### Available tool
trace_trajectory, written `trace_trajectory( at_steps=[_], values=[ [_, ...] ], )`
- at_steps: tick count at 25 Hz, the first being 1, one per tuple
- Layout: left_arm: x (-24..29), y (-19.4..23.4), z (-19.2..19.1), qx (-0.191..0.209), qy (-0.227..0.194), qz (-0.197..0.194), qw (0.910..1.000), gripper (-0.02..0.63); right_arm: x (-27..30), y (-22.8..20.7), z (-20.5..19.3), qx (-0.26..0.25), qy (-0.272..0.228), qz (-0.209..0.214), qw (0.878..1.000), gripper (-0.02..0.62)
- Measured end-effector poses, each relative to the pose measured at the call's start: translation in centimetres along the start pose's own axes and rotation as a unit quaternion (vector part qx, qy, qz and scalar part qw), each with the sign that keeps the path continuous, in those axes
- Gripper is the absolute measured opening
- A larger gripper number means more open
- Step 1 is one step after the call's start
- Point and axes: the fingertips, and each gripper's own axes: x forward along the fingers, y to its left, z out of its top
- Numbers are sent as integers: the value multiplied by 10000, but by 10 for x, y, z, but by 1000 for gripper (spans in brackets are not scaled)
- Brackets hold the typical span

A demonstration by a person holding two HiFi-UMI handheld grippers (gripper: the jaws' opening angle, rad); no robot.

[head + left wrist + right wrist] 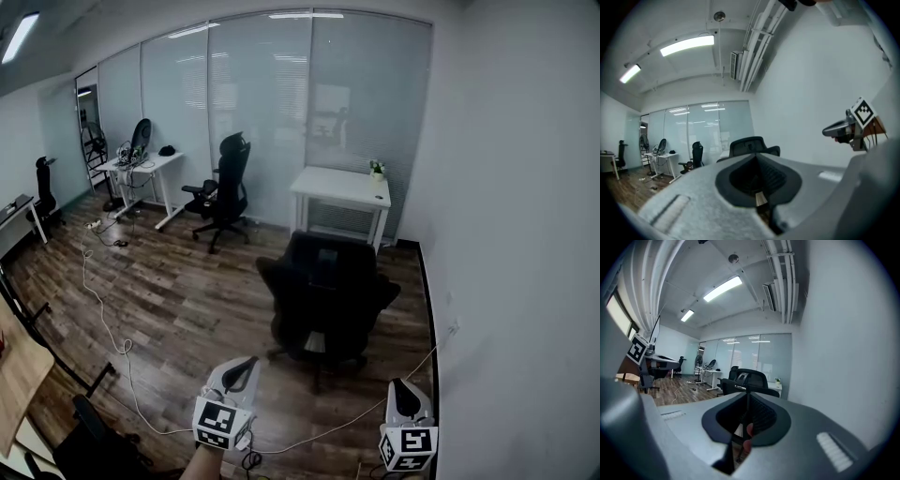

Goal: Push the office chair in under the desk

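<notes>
A black office chair stands on the wood floor with its back toward me, a short way in front of a small white desk by the glass wall. My left gripper is low in the head view, shut and empty, well short of the chair. To its right, my right gripper is also shut with nothing held. The chair's backrest shows just past the closed jaws in the left gripper view, and the same chair appears ahead in the right gripper view.
A second black chair stands by another white desk at the back left. A white cable trails across the floor. The white wall runs close on the right. A wooden tabletop juts in at the left.
</notes>
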Motion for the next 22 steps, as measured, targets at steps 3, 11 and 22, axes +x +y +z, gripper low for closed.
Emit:
trace_trajectory(
  at_steps=[3, 11, 22],
  values=[
    [1, -2, 2, 47, 4, 16, 10000, -2, -1, -1, 0, 2, -5, 26, 10000, 15],
    [2, -4, 0, 94, 39, 34, 9999, -2, -1, -1, -3, 36, -13, 102, 9999, 66],
    [4, -2, -6, 66, 112, 50, 9999, 81, 4, 4, -8, -14, 44, 206, 9998, 109]
  ],
)
